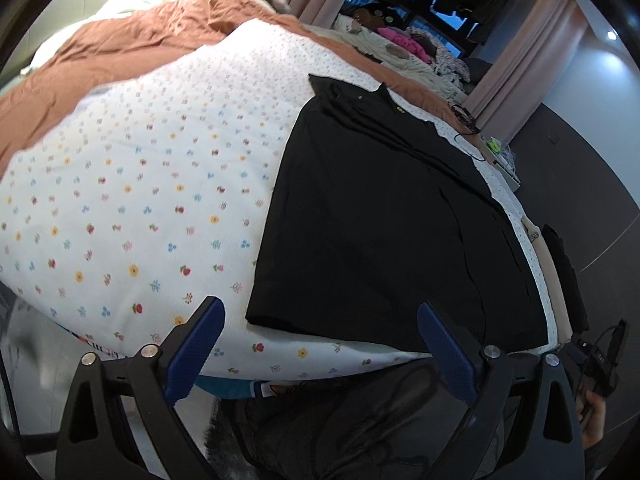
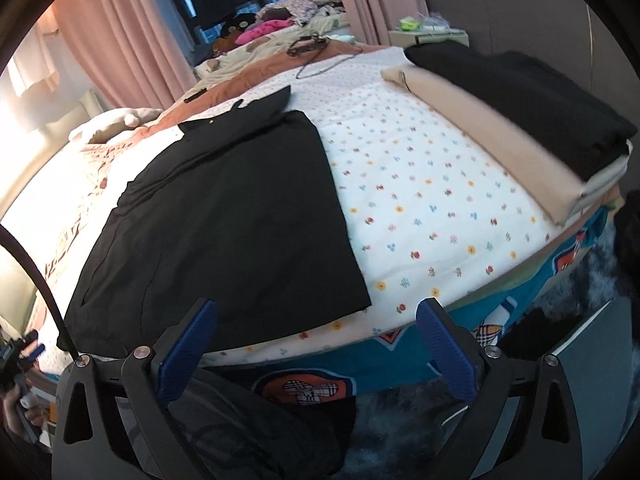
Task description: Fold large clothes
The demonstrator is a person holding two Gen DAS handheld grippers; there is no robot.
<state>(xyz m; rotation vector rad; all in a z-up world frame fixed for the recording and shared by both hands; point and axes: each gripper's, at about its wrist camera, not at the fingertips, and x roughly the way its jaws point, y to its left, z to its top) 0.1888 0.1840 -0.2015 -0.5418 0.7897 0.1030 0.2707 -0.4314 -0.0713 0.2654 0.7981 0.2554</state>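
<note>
The black garment (image 1: pixel 384 216) is laid flat on a white floral-print blanket (image 1: pixel 140 184), its collar end turned away from the cameras and its hem near the front edge of the bed. Seen from the left wrist view, an orange-brown bedspread (image 1: pixel 132 44) is spread beyond the blanket at the far left, and the garment is found to the right of centre. The left gripper (image 1: pixel 320 344) is held above the bed's near edge, just short of the hem; its blue-padded jaws are spread wide and nothing is caught between them. In the right wrist view the garment (image 2: pixel 224 216) is placed left of centre, and bare blanket (image 2: pixel 420 184) is seen to its right. The right gripper (image 2: pixel 316 340) is likewise held with jaws spread apart and empty, near the hem's right corner. At the far right, a folded black piece (image 2: pixel 532 96) is stacked on a folded beige piece (image 2: pixel 500 148).
</note>
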